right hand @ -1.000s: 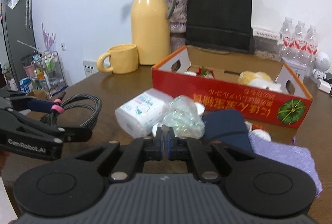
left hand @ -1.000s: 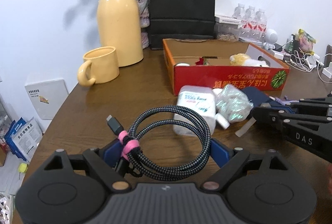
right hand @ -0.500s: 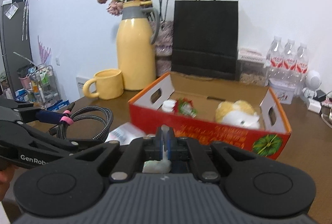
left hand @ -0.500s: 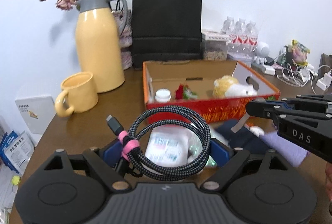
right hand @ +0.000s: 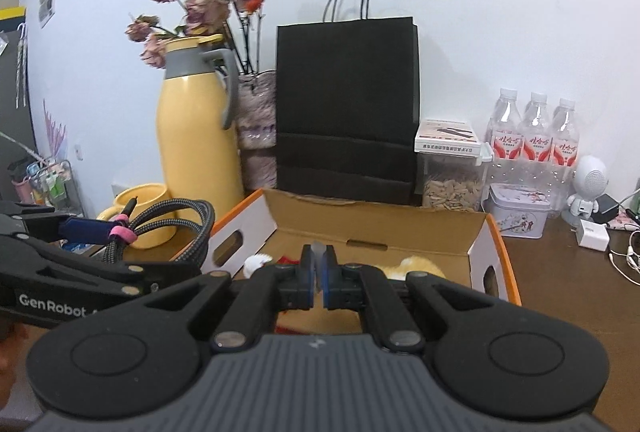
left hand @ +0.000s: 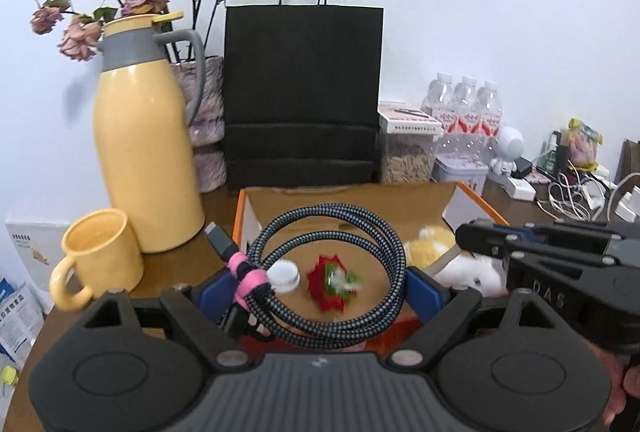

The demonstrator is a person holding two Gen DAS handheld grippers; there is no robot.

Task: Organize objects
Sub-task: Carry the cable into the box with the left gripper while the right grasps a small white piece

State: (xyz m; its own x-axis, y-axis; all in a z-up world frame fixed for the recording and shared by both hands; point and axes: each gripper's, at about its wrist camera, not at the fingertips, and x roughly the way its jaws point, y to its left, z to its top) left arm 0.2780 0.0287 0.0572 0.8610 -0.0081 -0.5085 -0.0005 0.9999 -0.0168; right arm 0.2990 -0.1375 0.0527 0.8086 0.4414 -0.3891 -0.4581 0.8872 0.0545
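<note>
My left gripper [left hand: 320, 288] is shut on a coiled braided cable [left hand: 328, 272] tied with a pink strap, held above the near left part of the orange cardboard box [left hand: 360, 200]. Inside the box lie a white cap [left hand: 285, 273], a red and green item [left hand: 334, 282] and a yellow and white plush toy [left hand: 448, 256]. My right gripper [right hand: 319, 272] is shut on a thin translucent piece [right hand: 318, 250] over the box [right hand: 384, 228]. The left gripper and cable [right hand: 176, 216] show at the left of the right wrist view.
A yellow jug [left hand: 144, 152] with dried flowers and a yellow mug [left hand: 96, 256] stand left of the box. A black paper bag [left hand: 302, 96] stands behind it. Water bottles [right hand: 532, 140], a jar, a tin and chargers are at the back right.
Both grippers have risen and moved forward over the box. The tissue pack, crumpled wrap and cloths on the table in front of the box have dropped out of view.
</note>
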